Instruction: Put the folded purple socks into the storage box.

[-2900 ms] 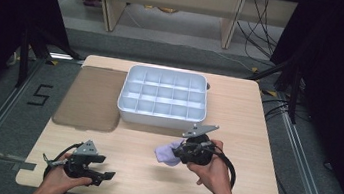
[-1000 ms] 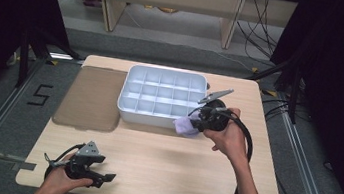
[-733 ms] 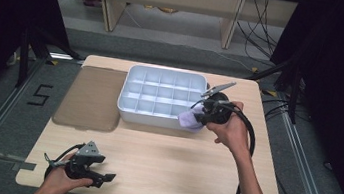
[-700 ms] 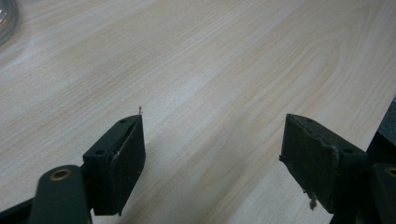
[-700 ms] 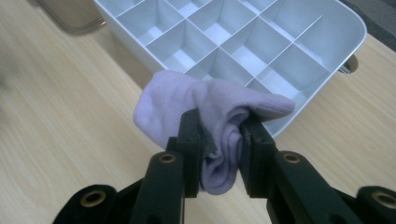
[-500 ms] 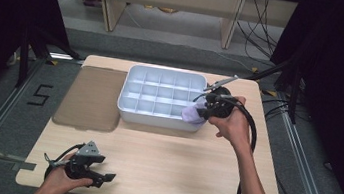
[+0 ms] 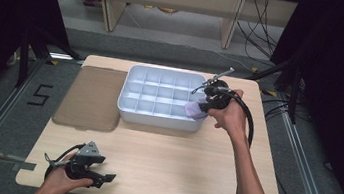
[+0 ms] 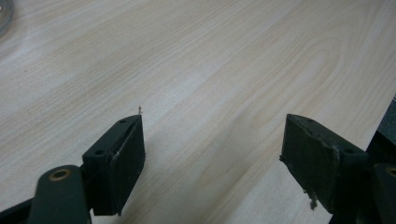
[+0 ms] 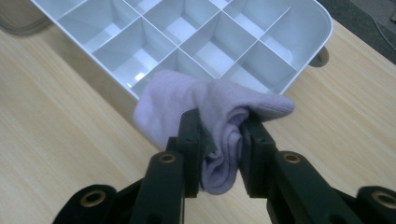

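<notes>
While the right gripper [image 9: 218,140] clamps a soft, bunched lilac sock [image 9: 210,105] between its black pads, the sock hangs over the near right corner of the tray [image 7: 157,118]; tray is white moulded plastic, rounded corners, grid of square compartments, the ones in view bare; flat brown lid [image 7: 90,97] lies just beside it on the pale wood-grain table [image 7: 175,168]; left gripper [image 8: 212,154] rests low at the near left edge, jaws wide apart, nothing between them.
</notes>
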Tool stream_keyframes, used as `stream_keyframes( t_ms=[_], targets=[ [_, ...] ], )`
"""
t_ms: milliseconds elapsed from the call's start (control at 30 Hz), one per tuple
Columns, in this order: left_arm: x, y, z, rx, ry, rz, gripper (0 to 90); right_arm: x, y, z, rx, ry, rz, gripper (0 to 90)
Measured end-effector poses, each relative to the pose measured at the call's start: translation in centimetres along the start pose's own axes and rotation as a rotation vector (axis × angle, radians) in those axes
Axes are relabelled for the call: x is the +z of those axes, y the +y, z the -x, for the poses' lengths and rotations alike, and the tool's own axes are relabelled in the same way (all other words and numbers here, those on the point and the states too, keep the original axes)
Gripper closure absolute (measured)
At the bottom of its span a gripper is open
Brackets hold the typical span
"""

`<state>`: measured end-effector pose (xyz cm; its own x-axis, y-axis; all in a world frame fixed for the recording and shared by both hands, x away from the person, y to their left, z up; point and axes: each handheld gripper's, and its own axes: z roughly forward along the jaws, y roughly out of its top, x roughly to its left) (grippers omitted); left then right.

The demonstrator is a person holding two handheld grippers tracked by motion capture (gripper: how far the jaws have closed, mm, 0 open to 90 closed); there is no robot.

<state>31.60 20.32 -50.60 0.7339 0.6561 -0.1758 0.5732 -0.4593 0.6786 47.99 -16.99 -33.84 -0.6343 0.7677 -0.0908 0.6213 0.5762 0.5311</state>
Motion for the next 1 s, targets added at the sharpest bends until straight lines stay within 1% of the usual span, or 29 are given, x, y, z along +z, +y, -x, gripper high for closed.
stream_keyframes(
  t_ms=[67, 100, 167, 200, 300, 333, 367, 400, 433, 467, 500, 533, 567, 600, 633, 667, 700, 767, 833, 867, 900, 967, 1000],
  targets=[
    [0.0, 0.0, 0.0, -0.001, -0.001, -0.004, 21.2, 0.4, 0.2, 0.1, 0.003, -0.003, -0.013, 73.5],
    [0.1, 0.0, 0.1, -0.009, 0.002, 0.003, 21.2, 0.7, 0.4, 0.2, -0.007, -0.013, -0.017, 73.5],
    [0.1, 0.0, 0.1, 0.001, -0.002, -0.003, 21.2, 1.1, 0.7, 0.2, -0.003, -0.015, -0.034, 73.5],
    [0.0, 0.0, 0.1, 0.001, -0.001, -0.003, 21.2, 1.2, 0.8, 0.2, -0.003, -0.025, -0.037, 73.5],
    [0.0, 0.0, 0.1, 0.001, 0.000, -0.006, 21.2, 2.1, 1.3, 0.3, -0.002, -0.037, -0.059, 73.5],
    [0.1, 0.0, 0.1, -0.007, -0.003, 0.001, 21.2, 2.1, 1.3, 0.3, -0.002, -0.037, -0.059, 73.5],
    [0.1, 0.0, 0.2, -0.010, -0.003, 0.006, 21.2, 2.5, 1.4, 0.4, -0.003, -0.044, -0.070, 73.5],
    [0.1, 0.0, 0.1, -0.008, 0.002, -0.006, 21.1, 2.7, 1.5, 0.4, -0.003, -0.046, -0.078, 73.4],
    [0.1, -0.1, 0.2, -0.010, 0.006, -0.005, 21.2, 3.0, 1.5, 0.5, -0.006, -0.052, -0.082, 73.4],
    [0.1, 0.0, 0.2, -0.001, 0.005, -0.005, 21.2, 3.3, 1.6, 0.5, 0.007, -0.057, -0.085, 73.4],
    [0.1, 0.0, 0.2, -0.005, -0.002, -0.001, 21.2, 3.5, 1.6, 0.5, 0.001, -0.059, -0.091, 73.4],
    [0.0, 0.0, 0.2, 0.006, -0.005, -0.010, 21.2, 3.7, 1.6, 0.5, -0.001, -0.071, -0.103, 73.4],
    [0.0, 0.0, 0.2, -0.001, -0.004, -0.004, 21.2, 3.9, 1.7, 0.6, -0.012, -0.073, -0.111, 73.4],
    [0.0, 0.0, 0.2, 0.000, -0.004, -0.006, 21.2, 4.1, 1.7, 0.5, -0.006, -0.082, -0.111, 73.4],
    [0.1, 0.0, 0.2, 0.001, 0.001, -0.003, 21.2, 4.2, 1.7, 0.6, -0.024, -0.084, -0.126, 73.4],
    [0.1, 0.0, 0.2, -0.006, 0.006, -0.002, 21.2, 4.4, 1.7, 0.6, -0.030, -0.095, -0.128, 73.4],
    [0.1, 0.0, 0.2, -0.003, 0.006, -0.005, 21.2, 4.5, 1.8, 0.5, -0.025, -0.099, -0.132, 73.4],
    [0.1, 0.0, 0.2, -0.004, 0.005, -0.004, 21.2, 4.8, 1.8, 0.6, -0.033, -0.109, -0.139, 73.4],
    [0.1, 0.0, 0.3, -0.015, -0.006, 0.007, 21.2, 5.0, 1.8, 0.7, -0.046, -0.127, -0.154, 73.4],
    [0.1, 0.0, 0.3, -0.014, -0.005, 0.006, 21.2, 5.2, 1.8, 0.6, -0.046, -0.135, -0.158, 73.4],
    [0.1, 0.0, 0.2, -0.002, 0.005, -0.005, 21.2, 5.3, 1.8, 0.6, -0.051, -0.140, -0.164, 73.4],
    [0.1, -0.1, 0.2, -0.009, 0.006, -0.005, 21.2, 5.5, 1.9, 0.5, -0.051, -0.147, -0.171, 73.4],
    [0.1, -0.1, 0.2, -0.014, 0.004, -0.003, 21.2, 5.6, 1.9, 0.5, -0.064, -0.154, -0.174, 73.3]
  ],
)
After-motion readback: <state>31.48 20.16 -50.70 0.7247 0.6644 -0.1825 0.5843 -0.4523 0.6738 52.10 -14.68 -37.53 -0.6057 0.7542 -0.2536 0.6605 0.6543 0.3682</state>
